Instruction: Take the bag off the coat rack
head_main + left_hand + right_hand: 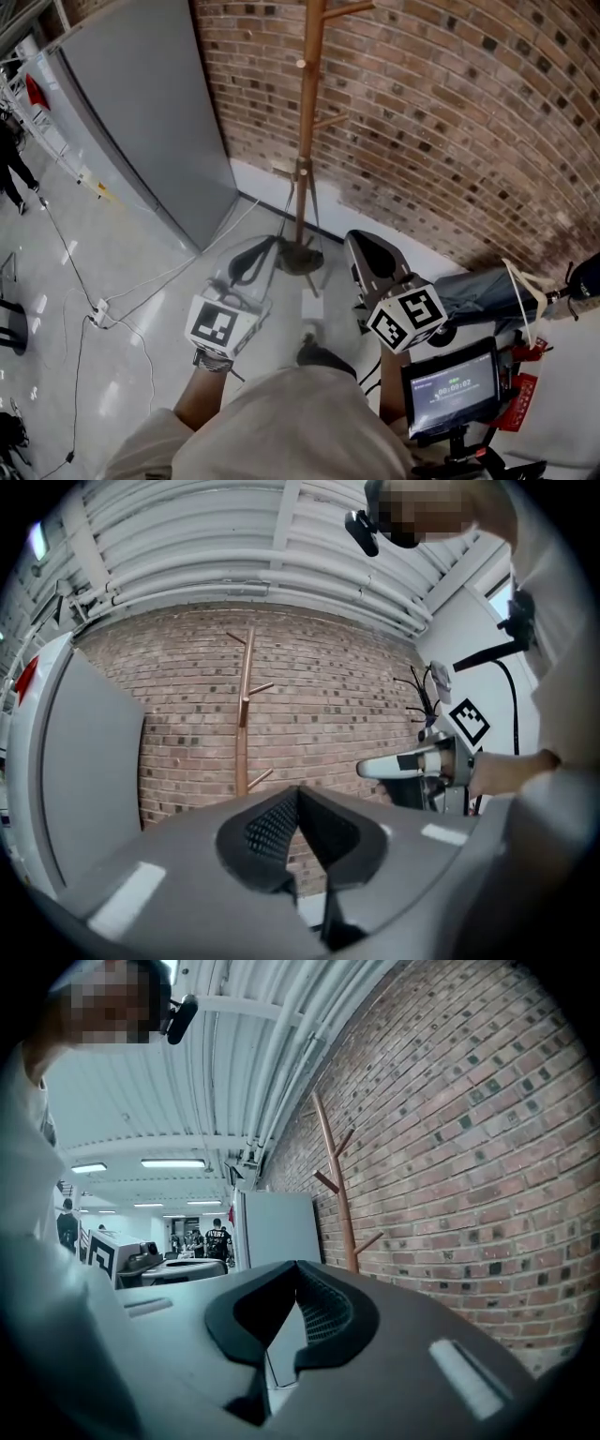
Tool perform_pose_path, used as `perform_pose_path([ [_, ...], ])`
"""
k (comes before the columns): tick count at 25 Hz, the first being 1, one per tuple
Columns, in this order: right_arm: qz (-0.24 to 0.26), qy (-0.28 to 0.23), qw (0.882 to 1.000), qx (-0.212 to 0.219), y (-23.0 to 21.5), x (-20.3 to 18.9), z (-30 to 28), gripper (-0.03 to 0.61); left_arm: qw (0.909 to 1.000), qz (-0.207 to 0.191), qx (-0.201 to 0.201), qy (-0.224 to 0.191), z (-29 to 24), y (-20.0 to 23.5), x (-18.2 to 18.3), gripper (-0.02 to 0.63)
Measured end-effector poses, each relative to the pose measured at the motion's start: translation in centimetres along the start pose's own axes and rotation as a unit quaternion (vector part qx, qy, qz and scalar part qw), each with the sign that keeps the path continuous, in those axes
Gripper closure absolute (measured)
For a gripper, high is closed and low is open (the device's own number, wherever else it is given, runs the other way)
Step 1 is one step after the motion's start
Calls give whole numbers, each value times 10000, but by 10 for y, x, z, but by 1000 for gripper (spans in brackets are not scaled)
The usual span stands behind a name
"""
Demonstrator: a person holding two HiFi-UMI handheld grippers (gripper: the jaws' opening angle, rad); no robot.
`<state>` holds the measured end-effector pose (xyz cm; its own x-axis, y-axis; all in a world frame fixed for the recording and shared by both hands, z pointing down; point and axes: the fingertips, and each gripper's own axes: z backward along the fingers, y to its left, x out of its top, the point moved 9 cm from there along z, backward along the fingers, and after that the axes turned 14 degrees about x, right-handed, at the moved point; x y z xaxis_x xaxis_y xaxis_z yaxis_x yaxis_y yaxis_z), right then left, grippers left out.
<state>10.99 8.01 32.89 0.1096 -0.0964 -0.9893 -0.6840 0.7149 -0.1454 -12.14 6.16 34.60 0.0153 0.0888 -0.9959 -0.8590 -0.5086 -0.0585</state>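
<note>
Wooden coat rack (307, 112): slim round pole with angled pegs on a dark round base, standing against the rough red brick wall (450, 122). Blue-grey fabric bundle (478, 292) with a white strap lies far right, possibly the bag, unclear. Left gripper (253, 261) and right gripper (370, 258) are smooth grey plastic with ribbed black pads, both closed on nothing. Small screen (450, 384) shows timer digits, too blurry to read.

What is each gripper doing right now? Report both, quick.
Left grey two-jaw gripper: shut, nothing between its jaws.
Right grey two-jaw gripper: shut, nothing between its jaws.
</note>
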Motion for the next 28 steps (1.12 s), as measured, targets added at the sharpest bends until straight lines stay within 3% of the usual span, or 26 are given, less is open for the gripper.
perform_pose_path([
  [12, 23, 119, 9993, 361, -103, 16, -31, 546, 9987, -219, 463, 68, -90, -3, -1, 614],
  [28, -366, 435, 9958, 718, -155, -14, -65, 491, 9960, -33, 512, 732, -136, 8, -43, 531],
])
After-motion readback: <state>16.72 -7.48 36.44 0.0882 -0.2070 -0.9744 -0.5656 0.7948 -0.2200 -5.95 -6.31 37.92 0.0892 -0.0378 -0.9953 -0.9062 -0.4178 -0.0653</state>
